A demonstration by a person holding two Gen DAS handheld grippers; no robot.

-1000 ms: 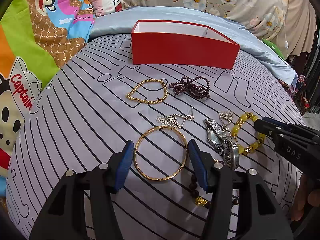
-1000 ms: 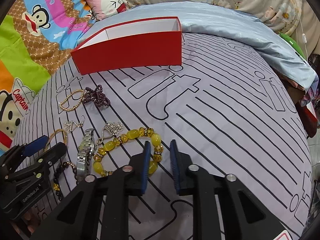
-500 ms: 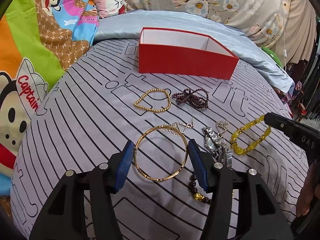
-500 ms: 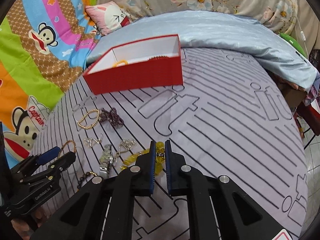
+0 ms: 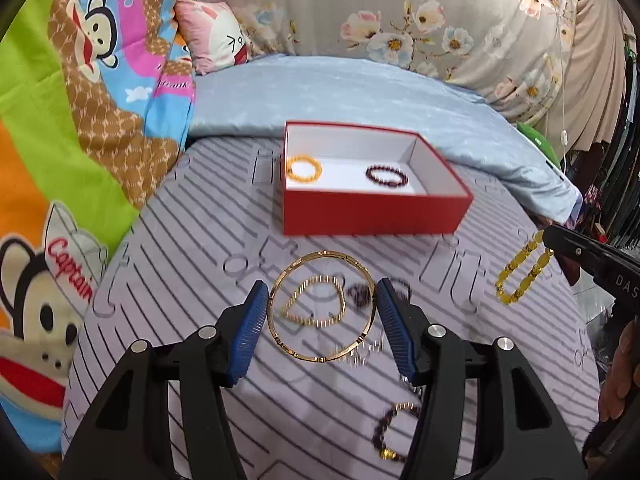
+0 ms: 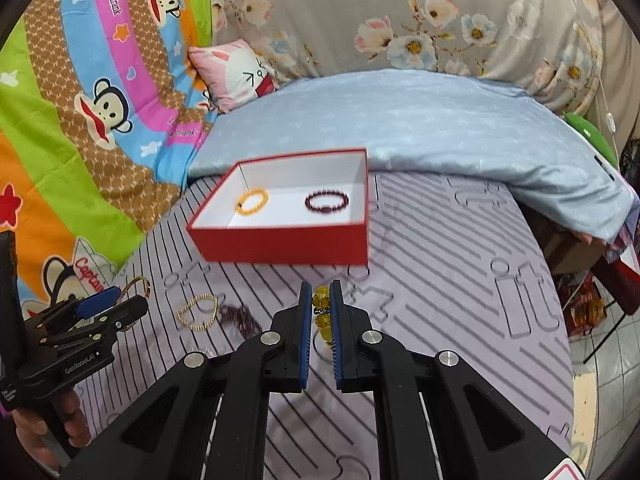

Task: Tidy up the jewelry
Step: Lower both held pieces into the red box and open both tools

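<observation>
My left gripper [image 5: 322, 292] is shut on a thin gold bangle [image 5: 332, 255], its blue pads pressing the ring's two sides above the bed. My right gripper [image 6: 320, 292] is shut on a yellow bead bracelet [image 6: 321, 301], which hangs from its tip in the left wrist view [image 5: 520, 276]. Ahead stands a red box [image 5: 376, 216] with a white inside. It holds an orange bead bracelet [image 5: 304, 168] and a dark red bead bracelet [image 5: 386, 176]. A gold bead bracelet [image 6: 198, 312] and a purple bead strand [image 6: 240, 320] lie on the striped sheet.
A dark bead bracelet with a gold charm [image 5: 388, 436] and a blurred silver piece [image 5: 360, 354] lie near me. A blue quilt [image 6: 440, 128] and a pink pillow [image 6: 236, 72] sit behind the box. The bed's edge [image 6: 560, 320] drops to the floor on the right.
Both grippers have risen off the bed, the left carrying the gold bangle and the right the yellow bracelet. The box's inside has come into view.
</observation>
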